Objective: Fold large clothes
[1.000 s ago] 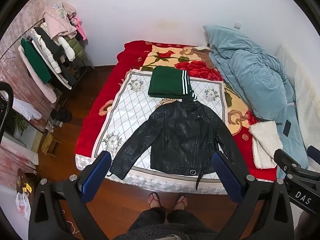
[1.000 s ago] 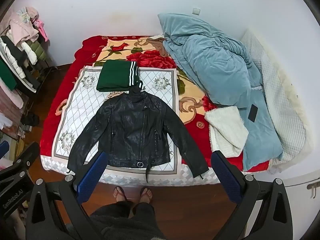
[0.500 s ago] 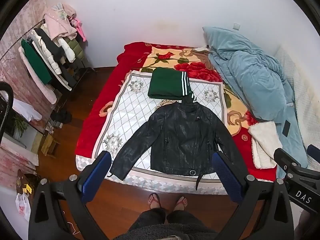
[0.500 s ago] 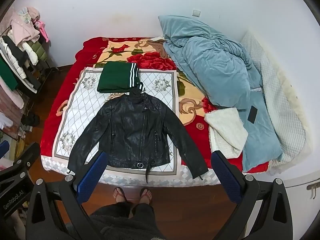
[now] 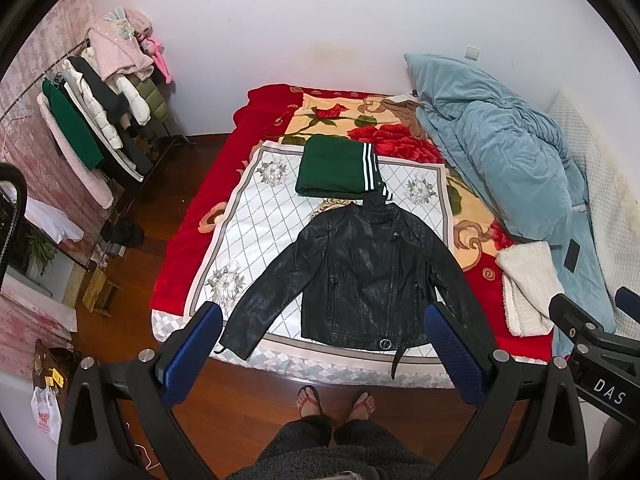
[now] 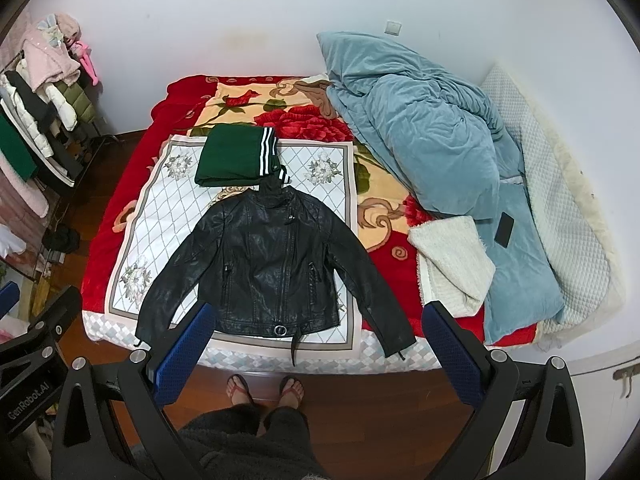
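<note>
A black leather jacket [image 5: 368, 272] lies flat and face up on a white patterned sheet [image 5: 256, 232] at the bed's foot, sleeves spread out; it also shows in the right wrist view [image 6: 272, 264]. A folded green garment with white stripes [image 5: 336, 168] lies just beyond its collar, also in the right wrist view [image 6: 236, 152]. My left gripper [image 5: 320, 344] is open and empty, held high above the bed's foot edge. My right gripper [image 6: 316, 344] is open and empty, held likewise.
A blue duvet [image 6: 424, 140] and a white fluffy blanket [image 6: 452, 264] lie on the bed's right side, with a black phone [image 6: 504, 228] on the duvet. A clothes rack [image 5: 92, 116] stands at the left. The person's sandalled feet [image 5: 336, 400] stand on the wooden floor.
Both grippers have shifted slightly, so the bed sits a little higher in both views. Nothing on the bed has moved.
</note>
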`<action>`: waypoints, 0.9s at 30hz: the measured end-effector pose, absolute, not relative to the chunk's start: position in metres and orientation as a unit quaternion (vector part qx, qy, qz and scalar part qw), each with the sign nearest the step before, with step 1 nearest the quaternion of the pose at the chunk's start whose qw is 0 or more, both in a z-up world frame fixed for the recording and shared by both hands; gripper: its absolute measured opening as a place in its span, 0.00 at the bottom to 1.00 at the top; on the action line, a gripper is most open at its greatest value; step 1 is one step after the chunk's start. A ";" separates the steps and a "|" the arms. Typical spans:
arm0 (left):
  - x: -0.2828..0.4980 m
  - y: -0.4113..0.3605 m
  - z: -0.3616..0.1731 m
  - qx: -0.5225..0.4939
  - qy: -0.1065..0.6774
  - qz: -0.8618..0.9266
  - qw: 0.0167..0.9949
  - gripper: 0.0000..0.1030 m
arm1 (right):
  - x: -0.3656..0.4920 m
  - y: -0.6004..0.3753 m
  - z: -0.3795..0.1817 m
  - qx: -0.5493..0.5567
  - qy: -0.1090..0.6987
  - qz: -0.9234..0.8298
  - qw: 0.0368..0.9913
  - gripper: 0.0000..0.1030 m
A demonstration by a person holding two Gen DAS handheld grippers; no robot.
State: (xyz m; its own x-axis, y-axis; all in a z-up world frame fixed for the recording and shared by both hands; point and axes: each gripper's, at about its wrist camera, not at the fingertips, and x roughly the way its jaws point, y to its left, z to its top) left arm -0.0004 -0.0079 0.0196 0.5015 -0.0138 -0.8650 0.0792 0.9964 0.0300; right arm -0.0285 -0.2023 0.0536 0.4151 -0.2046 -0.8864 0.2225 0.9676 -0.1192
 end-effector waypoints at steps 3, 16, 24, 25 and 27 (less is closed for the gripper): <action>0.000 -0.011 0.026 0.033 0.499 -0.027 0.866 1.00 | -0.028 -0.203 0.054 0.008 0.525 -0.127 0.841 1.00; -0.001 -0.011 0.024 0.033 0.498 -0.027 0.866 1.00 | -0.031 -0.203 0.053 0.007 0.524 -0.128 0.842 1.00; 0.000 -0.009 0.029 0.032 0.499 -0.029 0.866 1.00 | -0.029 -0.202 0.056 0.008 0.523 -0.127 0.843 1.00; 0.000 -0.007 0.023 0.032 0.498 -0.029 0.866 1.00 | -0.028 -0.201 0.057 0.009 0.523 -0.126 0.843 1.00; 0.000 -0.008 0.026 0.032 0.498 -0.029 0.866 1.00 | -0.030 -0.202 0.056 0.008 0.523 -0.127 0.843 1.00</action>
